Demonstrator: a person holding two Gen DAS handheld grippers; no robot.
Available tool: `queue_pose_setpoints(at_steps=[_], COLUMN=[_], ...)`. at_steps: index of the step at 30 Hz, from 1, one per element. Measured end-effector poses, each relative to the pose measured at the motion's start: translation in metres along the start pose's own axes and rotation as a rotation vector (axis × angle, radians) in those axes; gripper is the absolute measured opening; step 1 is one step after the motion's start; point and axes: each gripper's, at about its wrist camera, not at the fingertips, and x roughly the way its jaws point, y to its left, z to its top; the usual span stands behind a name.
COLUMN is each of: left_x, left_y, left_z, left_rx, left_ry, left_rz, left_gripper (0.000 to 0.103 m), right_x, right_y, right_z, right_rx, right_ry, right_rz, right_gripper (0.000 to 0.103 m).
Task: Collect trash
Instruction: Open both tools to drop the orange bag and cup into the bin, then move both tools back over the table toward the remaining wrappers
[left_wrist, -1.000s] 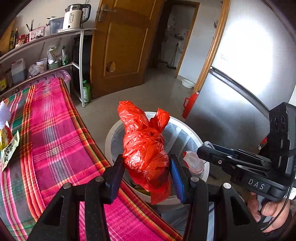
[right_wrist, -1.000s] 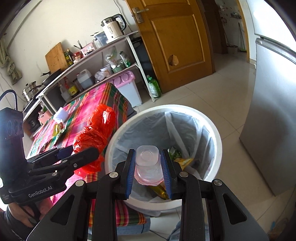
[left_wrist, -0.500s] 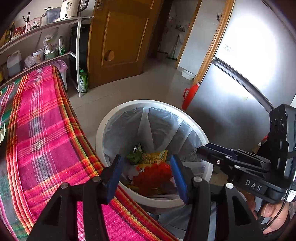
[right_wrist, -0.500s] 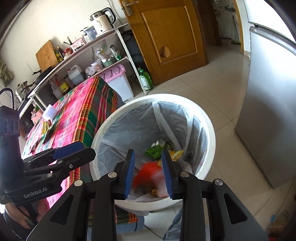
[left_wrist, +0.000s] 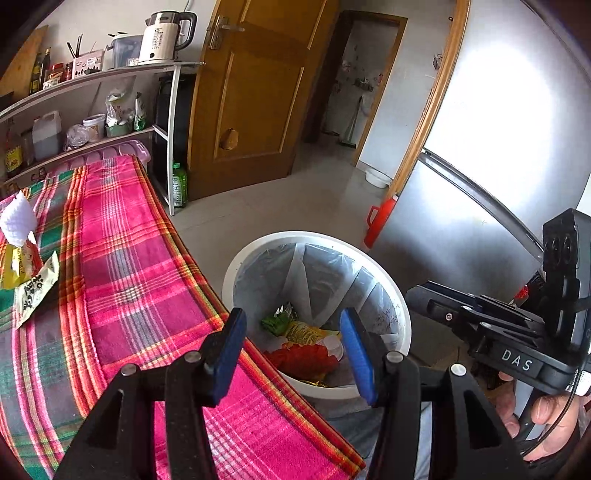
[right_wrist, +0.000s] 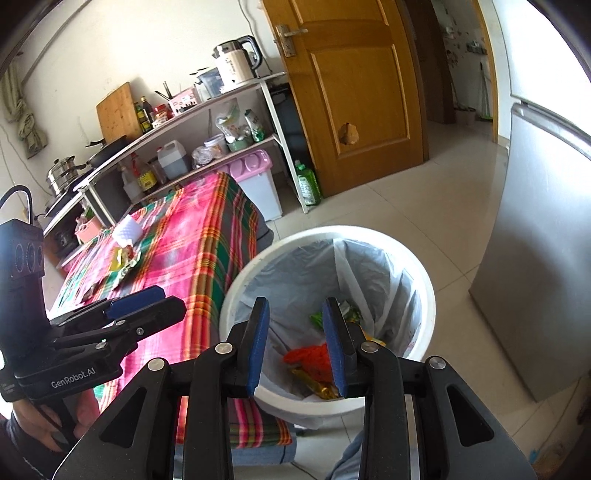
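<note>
A white bin (left_wrist: 397, 295) with a clear liner stands on the floor by the table's end. Inside it lie a crumpled red plastic bag (left_wrist: 303, 360), a clear plastic tub and some wrappers. My left gripper (left_wrist: 291, 350) hangs open over the bin's near rim, with nothing between its blue pads. My right gripper (right_wrist: 295, 343) is also open and empty above the bin (right_wrist: 325, 232), where the red bag (right_wrist: 310, 358) shows again. Farther back on the plaid tablecloth (left_wrist: 122, 258) lie a white tissue (left_wrist: 16, 218), a yellow wrapper (left_wrist: 13, 266) and a white packet (left_wrist: 35, 291).
A steel fridge (left_wrist: 480, 184) stands right of the bin, with a red container (left_wrist: 380, 221) at its foot. Behind are a wooden door (right_wrist: 354, 92), a shelf rack (right_wrist: 229, 110) of kitchen goods, a pink-lidded bin (right_wrist: 258, 177) and a green bottle (right_wrist: 306, 184).
The red bag left my left gripper and the clear tub left my right gripper; both now lie in the bin. Both grippers have since lifted a little.
</note>
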Motion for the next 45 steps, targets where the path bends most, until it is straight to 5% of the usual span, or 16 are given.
queue_pose_setpoints(at_steps=[17,45], left_x=[-0.072,-0.109], left_y=[0.028,0.096], left_z=[-0.015,-0.05], left_rx=[-0.035,-0.135], left_ry=[-0.118,-0.143], left_rz=[0.074,0.217], left_gripper=[0.055,0.055], right_x=[-0.022,0.008], right_y=[0.062,0.116], right_z=[-0.001,-0.007], right_rx=[-0.122,-0.211], right_ry=[-0.043,0.016], right_rz=[0.063,0.165], right_gripper=[0.033,0.039])
